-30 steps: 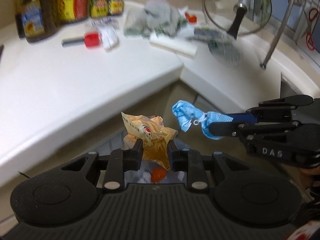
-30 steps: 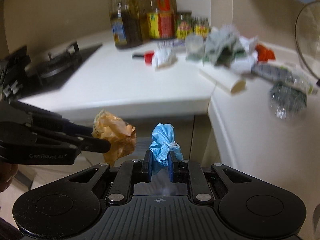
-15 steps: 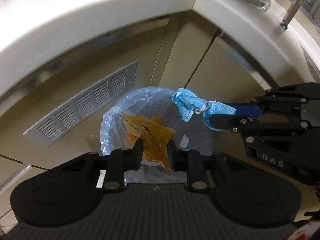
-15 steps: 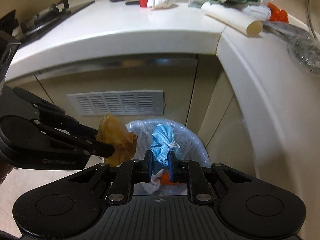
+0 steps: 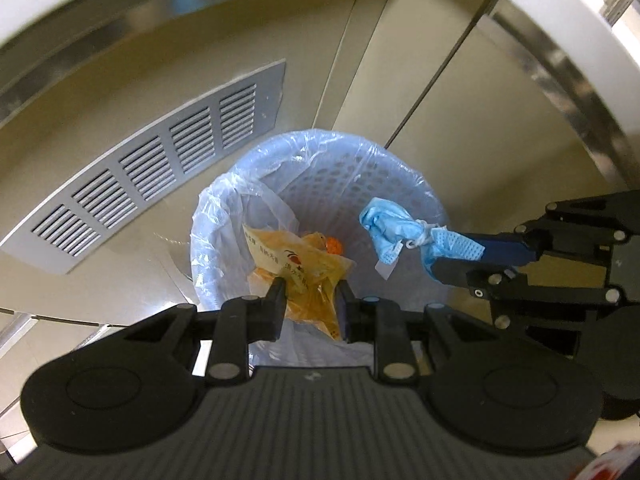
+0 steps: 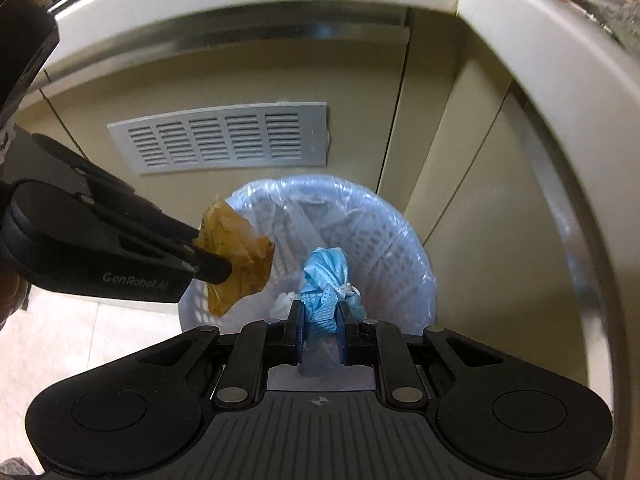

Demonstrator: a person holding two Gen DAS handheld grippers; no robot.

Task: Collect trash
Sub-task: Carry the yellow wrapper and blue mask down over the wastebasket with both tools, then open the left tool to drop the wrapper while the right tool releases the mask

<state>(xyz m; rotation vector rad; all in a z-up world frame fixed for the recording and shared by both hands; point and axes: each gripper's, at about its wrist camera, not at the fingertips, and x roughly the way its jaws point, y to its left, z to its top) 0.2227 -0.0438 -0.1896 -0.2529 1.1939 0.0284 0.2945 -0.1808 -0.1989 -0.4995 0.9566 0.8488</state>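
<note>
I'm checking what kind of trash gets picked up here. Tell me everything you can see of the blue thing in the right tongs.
The blue face mask looks like a disposable one of thin, dimpled fabric, crumpled into a wad and knotted with its white ear loop. A small white tab hangs off it. The right tongs are shut on its lower end, holding it in the air above the open lined wastebasket, beside the orange wrapper without touching it.
</note>
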